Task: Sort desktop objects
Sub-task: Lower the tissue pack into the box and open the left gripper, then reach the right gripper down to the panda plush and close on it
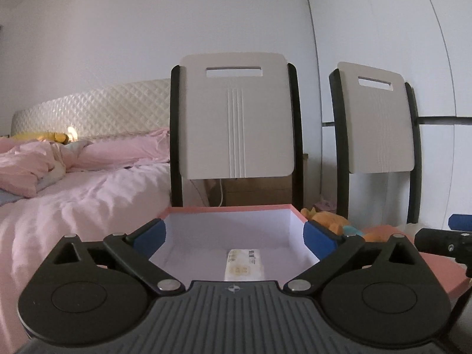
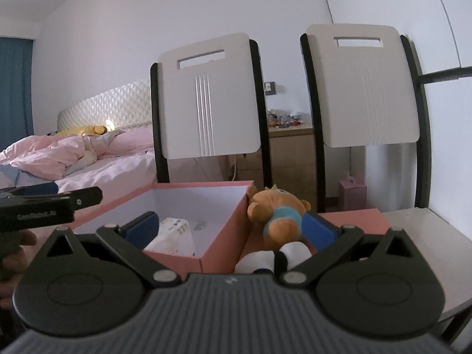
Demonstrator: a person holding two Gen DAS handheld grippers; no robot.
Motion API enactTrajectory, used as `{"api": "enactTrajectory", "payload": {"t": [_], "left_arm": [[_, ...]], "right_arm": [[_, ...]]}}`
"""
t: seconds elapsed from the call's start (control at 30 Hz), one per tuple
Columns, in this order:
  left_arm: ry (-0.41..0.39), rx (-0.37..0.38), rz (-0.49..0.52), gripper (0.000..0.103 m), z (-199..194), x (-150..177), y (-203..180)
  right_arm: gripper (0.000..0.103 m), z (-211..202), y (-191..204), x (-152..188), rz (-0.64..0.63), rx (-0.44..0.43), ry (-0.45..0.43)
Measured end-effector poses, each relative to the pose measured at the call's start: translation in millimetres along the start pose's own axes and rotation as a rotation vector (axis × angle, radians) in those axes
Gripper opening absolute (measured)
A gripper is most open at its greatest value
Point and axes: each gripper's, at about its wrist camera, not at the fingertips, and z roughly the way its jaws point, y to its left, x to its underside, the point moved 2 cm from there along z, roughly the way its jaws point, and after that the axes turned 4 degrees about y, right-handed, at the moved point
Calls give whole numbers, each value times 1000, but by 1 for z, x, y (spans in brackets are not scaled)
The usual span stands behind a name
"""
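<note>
Left wrist view: left gripper [image 1: 234, 233] jaws spread, empty, above pink box [image 1: 227, 208]; tissue pack [image 1: 243, 265] inside.

Right wrist view: right gripper [image 2: 231, 225] spread wide, nothing pinched. Orange plush [image 2: 278, 216] beside box; white plush [image 2: 273, 258], possibly panda, nearest. Centre jaws before closing.

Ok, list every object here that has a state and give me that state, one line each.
left gripper: open, holding nothing, over the box.
right gripper: open, holding nothing.
pink box: lid off, open on top.
packet: lying flat inside the box.
orange plush bear: lying outside the box, against its right wall.
black-and-white plush: lying in front of the bear, outside the box.
</note>
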Motion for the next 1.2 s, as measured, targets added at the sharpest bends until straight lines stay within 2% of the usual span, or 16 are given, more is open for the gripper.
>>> {"api": "enactTrajectory", "payload": {"t": [0.1, 0.23, 0.3, 0.43, 0.53, 0.7, 1.0, 1.2], "left_arm": [[-31, -2, -20, 101, 2, 8, 5], [-33, -84, 82, 102, 5, 22, 5], [-50, -72, 77, 103, 3, 25, 10], [-28, -26, 51, 103, 15, 36, 17], [-1, -33, 62, 103, 22, 40, 20], [3, -33, 13, 103, 20, 41, 26], [19, -33, 10, 103, 20, 44, 24], [18, -23, 4, 103, 17, 44, 21]], "right_arm": [[103, 2, -1, 3, 14, -12, 14], [103, 10, 1, 5, -7, -18, 21], [103, 19, 0, 6, 9, -4, 49], [103, 34, 5, 8, 3, 9, 66], [103, 42, 6, 10, 3, 28, 76], [103, 48, 3, 12, 30, 40, 88], [103, 47, 2, 13, 43, 58, 79], [103, 56, -15, 8, 71, 129, 150]]}}
